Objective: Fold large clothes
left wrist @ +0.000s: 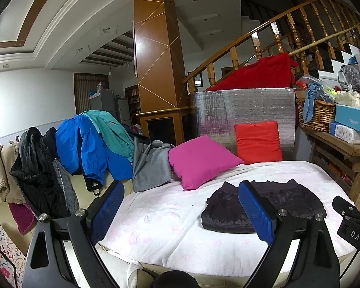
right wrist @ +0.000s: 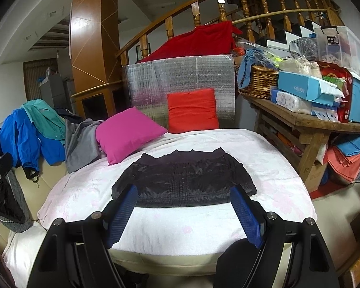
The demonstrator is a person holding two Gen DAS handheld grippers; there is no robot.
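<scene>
A dark quilted jacket [right wrist: 183, 181] lies folded into a flat rectangle on the white blanket [right wrist: 180, 223] that covers the couch seat. The left wrist view shows the same jacket [left wrist: 288, 198] right of centre. My right gripper [right wrist: 183, 198] hovers just in front of the jacket's near edge, its blue pads wide apart with nothing between them. My left gripper [left wrist: 180, 193] stands open over the blanket, left of the jacket; its right pad overlaps the garment in view. A pile of unfolded clothes [left wrist: 88, 148], blue, teal, grey and black, hangs over the couch's left end.
A pink cushion [right wrist: 127, 134] and a red cushion [right wrist: 192, 112] lean at the back against a silver foil panel [right wrist: 180, 76]. A wooden bench [right wrist: 307, 120] loaded with boxes and a wicker basket [right wrist: 259, 81] stands to the right. A staircase railing rises behind.
</scene>
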